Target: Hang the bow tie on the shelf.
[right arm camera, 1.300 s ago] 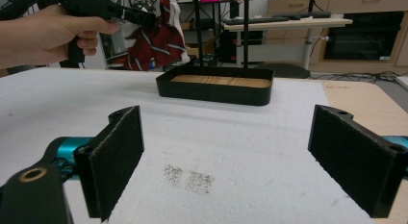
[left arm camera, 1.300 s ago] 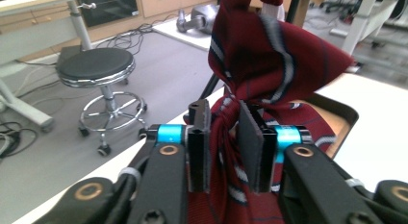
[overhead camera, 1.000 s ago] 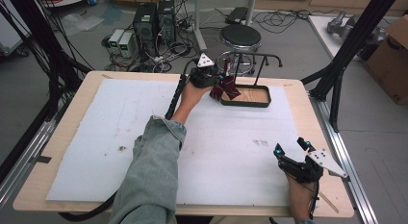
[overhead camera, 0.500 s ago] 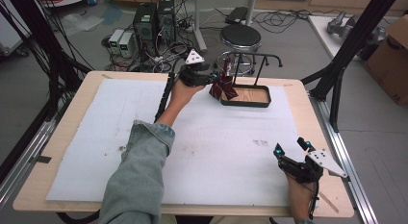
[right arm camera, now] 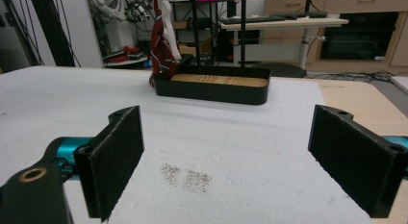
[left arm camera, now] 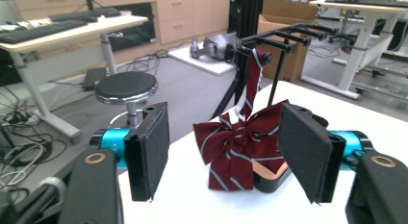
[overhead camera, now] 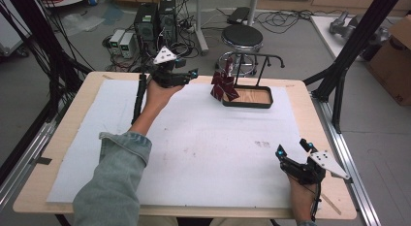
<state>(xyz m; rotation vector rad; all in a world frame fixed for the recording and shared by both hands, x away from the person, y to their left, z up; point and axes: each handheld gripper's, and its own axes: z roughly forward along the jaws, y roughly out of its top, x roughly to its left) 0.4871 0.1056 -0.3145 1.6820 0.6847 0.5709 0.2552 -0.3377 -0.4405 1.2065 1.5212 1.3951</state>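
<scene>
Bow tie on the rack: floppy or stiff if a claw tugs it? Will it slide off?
Likely floppy: the bow tie is striped cloth, its tails drooping from the knot. Probably light, so it should swing rather than resist. It hangs by a strap over one peg of the rack; a sideways tug may slide it off the peg's end, though the pegs' round tips could catch it.

No readable text, labels, brands or numbers anywhere. Cardboard box (overhead camera: 393,66) at the right edge of the high view has a dark mark on its side, too small to read.
</scene>
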